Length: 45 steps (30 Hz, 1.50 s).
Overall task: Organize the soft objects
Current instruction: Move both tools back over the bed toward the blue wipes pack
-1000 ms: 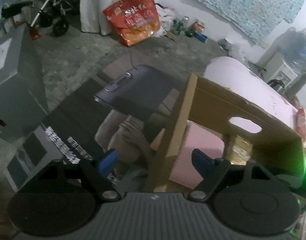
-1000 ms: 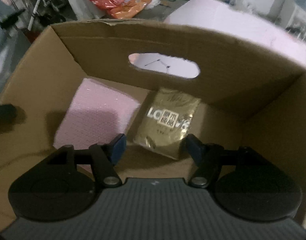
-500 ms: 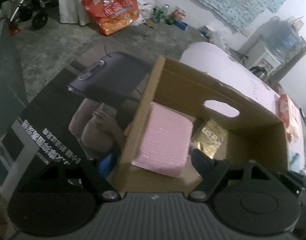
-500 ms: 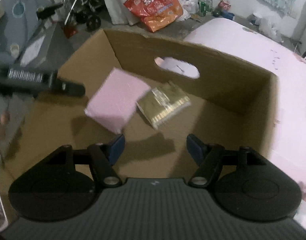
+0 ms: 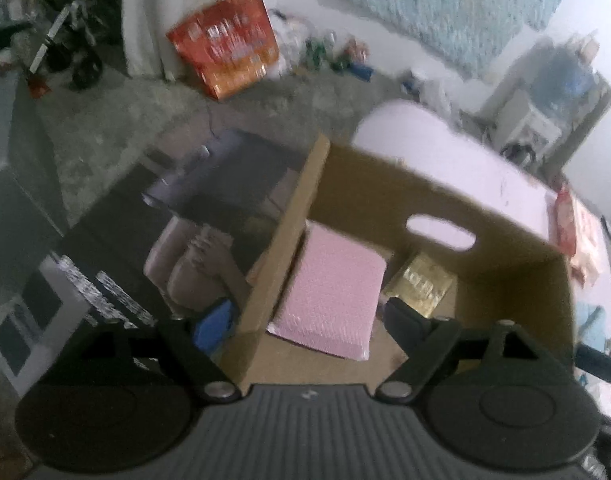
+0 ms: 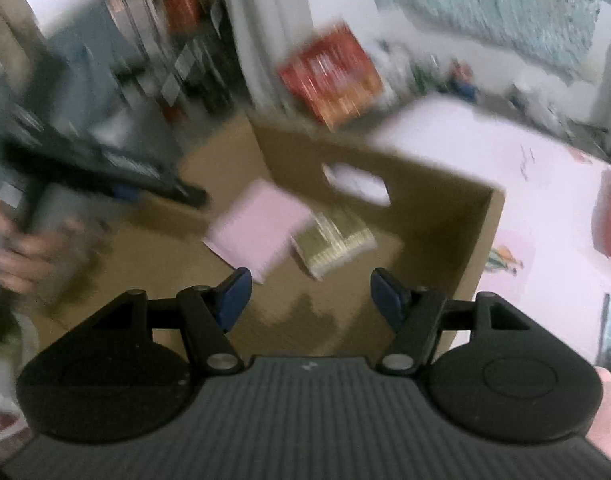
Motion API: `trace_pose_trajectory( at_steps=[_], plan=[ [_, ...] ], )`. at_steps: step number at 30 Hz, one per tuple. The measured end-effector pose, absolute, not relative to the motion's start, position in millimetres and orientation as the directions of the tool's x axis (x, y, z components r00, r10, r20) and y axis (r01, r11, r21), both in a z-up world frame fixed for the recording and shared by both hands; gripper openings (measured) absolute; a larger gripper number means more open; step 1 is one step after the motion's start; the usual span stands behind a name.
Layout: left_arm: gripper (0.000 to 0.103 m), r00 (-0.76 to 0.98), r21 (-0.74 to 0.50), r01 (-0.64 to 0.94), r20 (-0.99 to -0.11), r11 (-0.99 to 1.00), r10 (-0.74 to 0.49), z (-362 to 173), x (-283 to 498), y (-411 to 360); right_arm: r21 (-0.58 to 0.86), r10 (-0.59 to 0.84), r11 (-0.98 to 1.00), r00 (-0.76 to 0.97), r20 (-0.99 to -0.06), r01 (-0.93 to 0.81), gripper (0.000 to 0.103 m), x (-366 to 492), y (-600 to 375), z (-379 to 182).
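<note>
A pink-topped counter (image 5: 445, 160) carries an open cardboard box (image 5: 385, 200) with a hand-hole cut in its far wall. On the floor beyond the counter an orange-red bag (image 5: 225, 56) leans near the white wall. Inside the box, a pink foam pad (image 5: 329, 296) lies flat on the bottom against the left wall, and a gold foil packet (image 5: 421, 284) lies just beside it on the right, below the hand-hole. The right wrist view, though blurred, shows the same pair side by side on the box floor. The left gripper (image 5: 305, 316) is spread wide and holds nothing; it straddles the box's left wall, one blue pad outside and the other finger over the interior. The right gripper (image 6: 309, 296) is likewise spread apart and empty, above the box's near side.
</note>
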<state>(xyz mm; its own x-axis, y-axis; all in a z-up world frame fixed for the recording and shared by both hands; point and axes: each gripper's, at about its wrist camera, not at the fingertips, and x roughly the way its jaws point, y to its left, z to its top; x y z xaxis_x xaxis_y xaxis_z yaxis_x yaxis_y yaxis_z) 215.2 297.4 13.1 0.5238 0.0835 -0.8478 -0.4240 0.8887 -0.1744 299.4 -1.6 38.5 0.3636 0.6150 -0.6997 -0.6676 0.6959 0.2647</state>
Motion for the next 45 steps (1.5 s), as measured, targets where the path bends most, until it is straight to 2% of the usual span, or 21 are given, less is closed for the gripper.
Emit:
trace_pose_trajectory(
  at_steps=[2,5,9,12,17,21,24,28,33,37,45],
  plan=[
    [0.088,0.58,-0.152,-0.424,-0.803,0.893,0.138,33.2,196.8,290.1,0.335,0.703,0.657,0.39,-0.594,-0.675,0.076,280.7,-37.5,64.9],
    [0.092,0.663,-0.124,-0.388,-0.726,0.913,0.183,65.8,164.7,267.3,0.374,0.764,0.632,0.462,-0.45,-0.679,0.085,244.8,-98.4,98.7],
    [0.097,0.755,-0.113,-0.246,-0.645,0.963,0.117,98.9,122.2,216.1,0.397,0.754,0.656,0.579,-0.309,-0.642,0.091,187.6,-194.5,121.8],
    [0.097,0.778,-0.096,-0.113,-0.627,0.989,0.028,109.4,102.6,168.1,0.446,0.693,0.706,0.669,-0.269,-0.551,0.093,148.5,-266.6,119.4],
    [0.097,0.783,-0.101,0.115,-0.603,0.988,-0.153,110.8,87.6,80.0,0.521,0.542,0.783,0.785,-0.3,-0.341,0.093,92.4,-362.5,87.3],
    [0.097,0.771,0.035,0.281,-0.604,0.959,-0.204,102.8,95.3,-0.3,0.577,0.455,0.797,0.807,-0.377,-0.18,0.093,65.6,-411.8,45.9],
    [0.096,0.727,0.121,0.402,-0.645,0.908,-0.235,85.3,103.6,-61.3,0.618,0.427,0.781,0.798,-0.426,-0.089,0.093,58.4,-428.1,15.2],
    [0.093,0.615,0.141,0.535,-0.74,0.833,-0.271,45.5,118.8,-124.3,0.69,0.443,0.723,0.776,-0.449,-0.014,0.092,65.8,-441.3,-20.2],
    [0.091,0.516,0.178,0.644,-0.819,0.744,-0.251,-2.4,132.3,-170.7,0.748,0.481,0.66,0.731,-0.484,0.061,0.088,103.7,-440.6,-52.4],
    [0.092,0.505,0.265,0.689,-0.843,0.675,-0.185,-32.2,144.7,-199.5,0.773,0.504,0.629,0.71,-0.491,0.088,0.085,134.8,-439.4,-71.8],
    [0.097,0.457,0.325,0.736,-0.886,0.594,-0.08,-75.2,179.3,-234.7,0.665,0.426,0.742,0.704,-0.568,0.087,0.084,193.6,-425.2,-80.2]
  ],
)
